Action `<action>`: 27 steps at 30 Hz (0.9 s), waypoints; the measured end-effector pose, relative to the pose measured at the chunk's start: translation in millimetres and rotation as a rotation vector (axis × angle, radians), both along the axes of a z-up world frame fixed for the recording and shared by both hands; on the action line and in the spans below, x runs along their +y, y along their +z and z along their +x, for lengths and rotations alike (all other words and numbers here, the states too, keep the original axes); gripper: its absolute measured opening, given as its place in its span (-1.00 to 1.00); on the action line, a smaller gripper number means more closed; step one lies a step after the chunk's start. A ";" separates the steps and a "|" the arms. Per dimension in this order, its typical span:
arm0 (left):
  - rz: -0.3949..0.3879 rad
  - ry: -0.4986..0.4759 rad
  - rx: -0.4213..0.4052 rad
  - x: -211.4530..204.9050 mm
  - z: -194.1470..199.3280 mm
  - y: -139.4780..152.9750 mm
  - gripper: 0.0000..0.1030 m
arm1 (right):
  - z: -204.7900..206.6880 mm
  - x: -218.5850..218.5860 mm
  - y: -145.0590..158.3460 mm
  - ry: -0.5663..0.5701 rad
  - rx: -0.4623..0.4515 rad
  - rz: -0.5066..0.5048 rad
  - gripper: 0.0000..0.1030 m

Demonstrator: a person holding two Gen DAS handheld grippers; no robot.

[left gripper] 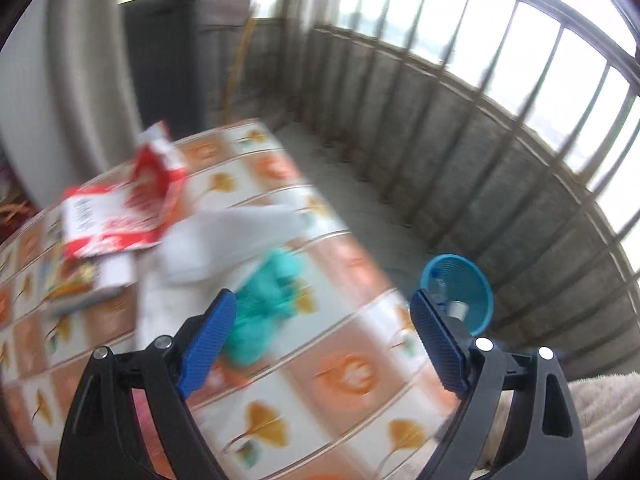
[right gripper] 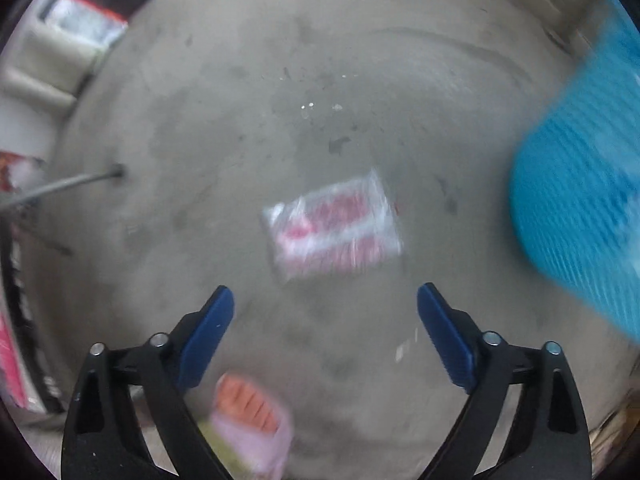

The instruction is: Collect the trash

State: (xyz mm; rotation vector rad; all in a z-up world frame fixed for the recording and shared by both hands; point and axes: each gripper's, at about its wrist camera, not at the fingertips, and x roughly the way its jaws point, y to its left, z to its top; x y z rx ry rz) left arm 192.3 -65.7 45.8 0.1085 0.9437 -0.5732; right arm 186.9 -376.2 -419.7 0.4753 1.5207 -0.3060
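Collecting trash, seen from both wrists, with the blue mesh basket (left gripper: 460, 292) as the reference landmark. The basket stands on the concrete floor (right gripper: 240, 100), beyond the far edge of the table (left gripper: 340, 376), and already holds a few small items that blur leaves unidentifiable.

Right view: the right gripper (right gripper: 326, 332) points down at the floor with its jaws spread wide and nothing between them. A red-and-white wrapper (right gripper: 334, 226) lies flat on the floor just beside the basket (right gripper: 580, 208), ahead of the fingertips and apart from them. A slippered foot (right gripper: 256, 416) shows at the lower edge, on the side of the wrapper away from the basket.

Left view: the left gripper (left gripper: 324, 336) hangs released over the table, empty. On the table, farther from the basket than the gripper, lie a crumpled teal item (left gripper: 272, 300), a white plastic bag (left gripper: 228, 240) and a red-and-white packet (left gripper: 124, 208).

The step in hand is probably the pickup of the floor wrapper. A flat, thin film calls for a straight descent that centres the wrapper between the pads, one fingertip sliding under an edge or pinching a raised crease before closing. The carry to the basket is short; release should come only once the jaws stand over its rim. Heavy motion blur suggests slowing before contact.
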 end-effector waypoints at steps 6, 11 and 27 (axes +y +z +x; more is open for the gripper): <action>0.061 0.125 0.037 44.8 5.4 -9.6 0.69 | 35.3 5.1 -64.9 0.098 0.104 -0.064 0.77; 0.070 0.153 0.061 51.0 8.9 -15.8 0.69 | 33.5 2.7 -96.1 0.101 0.165 -0.049 0.79; 0.071 0.185 0.084 53.9 17.5 -30.0 0.69 | 9.3 -4.1 -109.1 0.098 0.166 -0.088 -0.14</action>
